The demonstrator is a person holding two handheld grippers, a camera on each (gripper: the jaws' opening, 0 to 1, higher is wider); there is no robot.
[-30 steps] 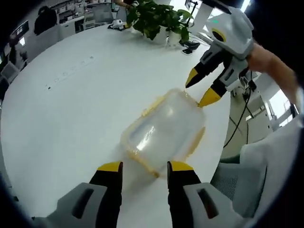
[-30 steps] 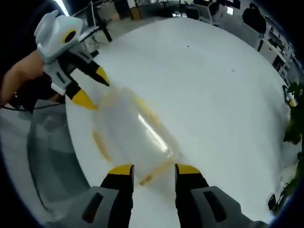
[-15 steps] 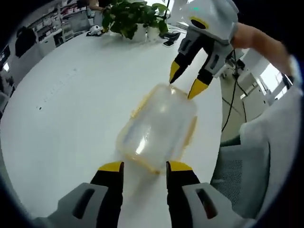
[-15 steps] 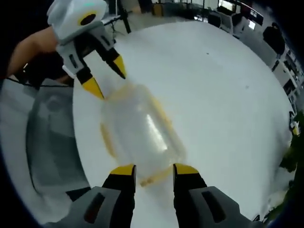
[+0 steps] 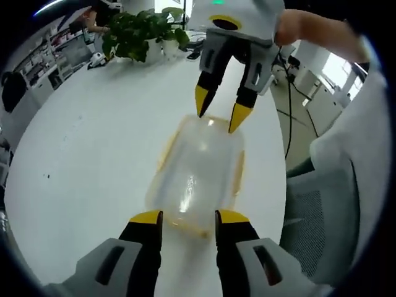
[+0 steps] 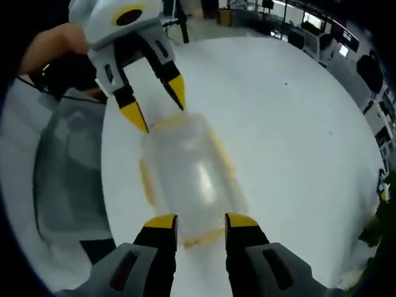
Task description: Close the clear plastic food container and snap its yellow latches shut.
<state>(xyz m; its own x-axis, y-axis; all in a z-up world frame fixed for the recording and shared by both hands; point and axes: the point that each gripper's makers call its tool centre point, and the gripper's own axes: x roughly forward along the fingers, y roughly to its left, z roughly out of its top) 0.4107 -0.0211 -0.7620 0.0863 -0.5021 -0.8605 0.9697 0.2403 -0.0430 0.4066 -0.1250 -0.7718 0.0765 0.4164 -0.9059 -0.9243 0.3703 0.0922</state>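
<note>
My left gripper (image 5: 184, 218) and right gripper (image 6: 200, 222), both spread open, flank opposite ends of the container (image 5: 195, 174) at frame centre on the table (image 5: 80, 148); uneven pressing could skid it off the nearby edge.

— What sort of place am I working in here?

— An open-plan office, as far as I can see. The surface (image 5: 93, 154) under my cameras is a big white round-edged meeting table. At its far side, in my left gripper view, stands a leafy potted plant (image 5: 139, 34), with small desk items beside it that are too blurred to name.

— Anything beyond the table?

— Shelving with boxes at the far left (image 5: 43, 52), and a grey mesh office chair (image 5: 322, 210) pulled up close to the table's edge. In my right gripper view I see rows of desks with dark monitors (image 6: 315, 31) and a dark chair (image 6: 371, 71) further back, under bright ceiling light.
</note>
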